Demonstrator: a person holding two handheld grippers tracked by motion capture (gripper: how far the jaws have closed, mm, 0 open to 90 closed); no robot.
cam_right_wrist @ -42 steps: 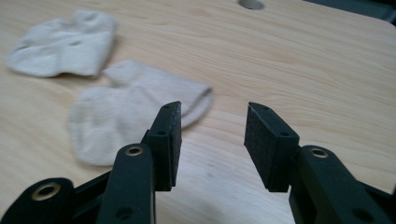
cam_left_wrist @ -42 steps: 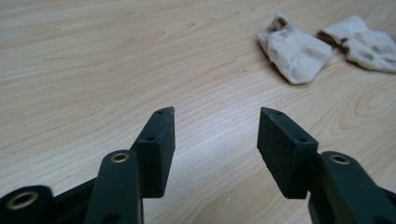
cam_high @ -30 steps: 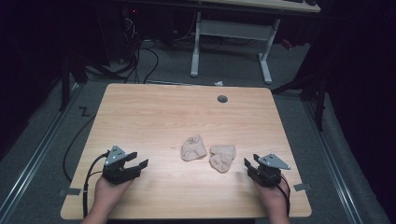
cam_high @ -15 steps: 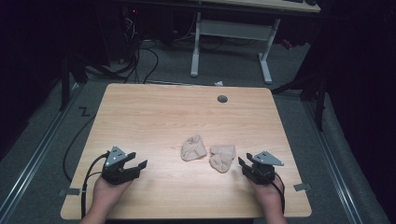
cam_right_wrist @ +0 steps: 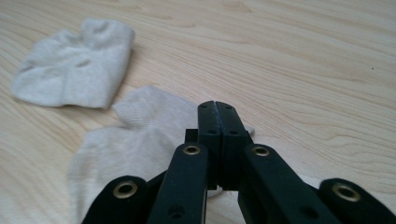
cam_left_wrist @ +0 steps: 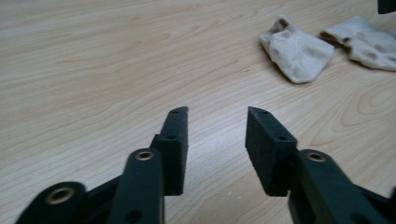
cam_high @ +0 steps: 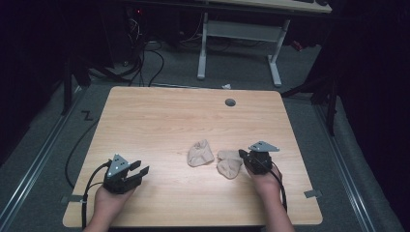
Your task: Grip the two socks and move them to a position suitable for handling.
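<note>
The left gripper (cam_high: 137, 172) rests near the table's front edge, jaws apart and empty. Two beige socks lie mid-table: the left sock (cam_high: 200, 153) untouched, the right sock (cam_high: 229, 163) under the right gripper (cam_high: 243, 155), jaws together, perhaps pinching its edge. Nothing looks paired yet. The wooden table (cam_high: 159, 121) stands in a dark, cabled room.
</note>
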